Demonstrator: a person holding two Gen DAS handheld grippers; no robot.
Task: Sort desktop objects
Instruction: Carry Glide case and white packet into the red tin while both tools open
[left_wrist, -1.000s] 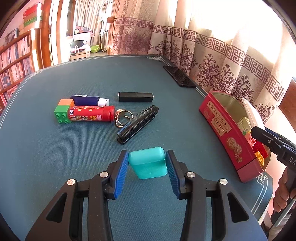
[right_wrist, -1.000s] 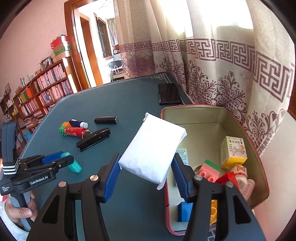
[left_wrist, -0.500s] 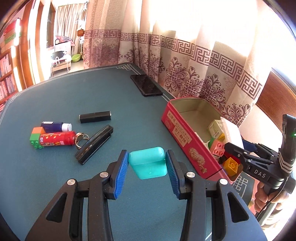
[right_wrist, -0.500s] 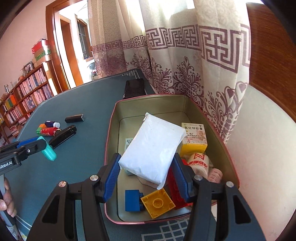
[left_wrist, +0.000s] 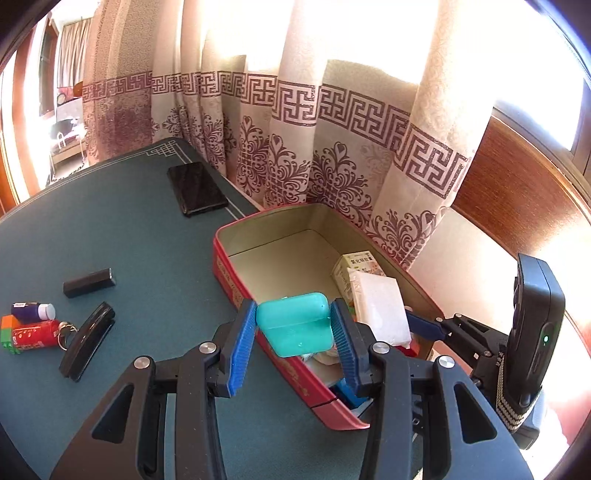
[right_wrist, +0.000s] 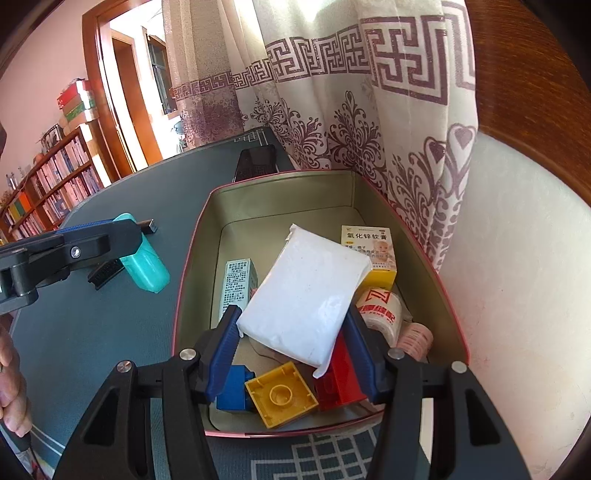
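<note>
Patterned curtains hang behind my teal-covered table, and the landmark for everything is the red tin standing open at the table's curtain-side edge.

My left gripper is closed on a turquoise plastic case, its blue pads flat against the case's two short sides. The case hangs in the air right at the tin's near wall; from the right wrist view it looks to be just outside that wall, not yet over the opening. I judge it light, rigid and smooth, so a squeeze across the flat sides suits it, though the glossy shell could slip if I loosen too early.

My right gripper holds a white soft packet by its lower end, above the contents of the tin. It looks like a tissue pack: light, squashy, with a slick film wrap. Held by one end it may sag, so I would let it go low and flat.

Inside the tin lie a yellow brick, a red brick, a blue brick, a yellow ointment box, a grey carton and a tape roll.

Away from the tin, on the open table, wait a black clip, a black bar, a red tube and a phone.
</note>
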